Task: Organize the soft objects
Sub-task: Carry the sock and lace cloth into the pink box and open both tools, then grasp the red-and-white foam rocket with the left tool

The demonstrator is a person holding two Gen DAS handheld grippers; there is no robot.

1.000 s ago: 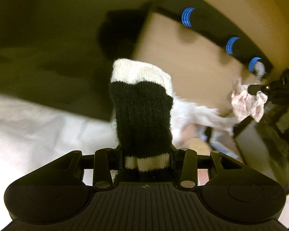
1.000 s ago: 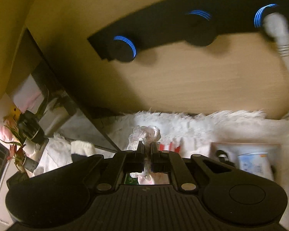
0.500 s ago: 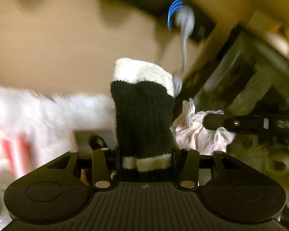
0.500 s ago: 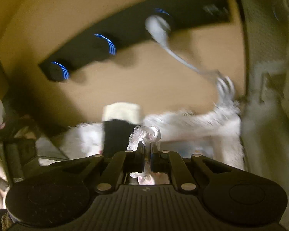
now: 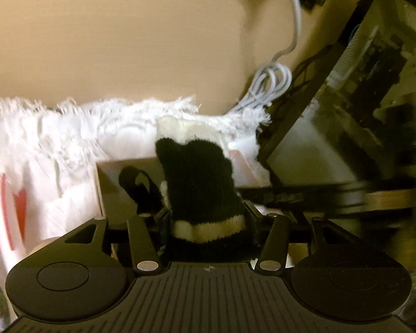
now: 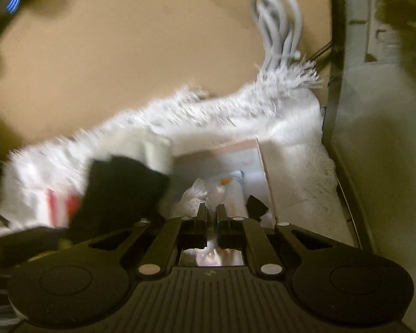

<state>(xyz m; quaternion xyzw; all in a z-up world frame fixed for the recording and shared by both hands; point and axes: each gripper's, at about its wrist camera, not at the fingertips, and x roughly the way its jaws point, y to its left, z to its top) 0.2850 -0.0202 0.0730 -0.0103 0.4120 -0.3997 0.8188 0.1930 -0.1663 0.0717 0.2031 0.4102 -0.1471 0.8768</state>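
Left wrist view: fingers (image 5: pixel 208 219) clenched around knit sock (image 5: pixel 199 183), which sticks up between them.

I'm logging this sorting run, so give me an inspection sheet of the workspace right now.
Surface: white shaggy fur rug over the work area.
Job's things: black knitted sock with cream bands; pale pink lacy cloth; both over an open cardboard box.
Clutter: black strap and small packages in the box.
Grippers: left gripper shut on the sock; right gripper shut on the cloth.
Cables: white coiled cable by the wall.
Surroundings: tan wall; dark-framed mirror on the right.
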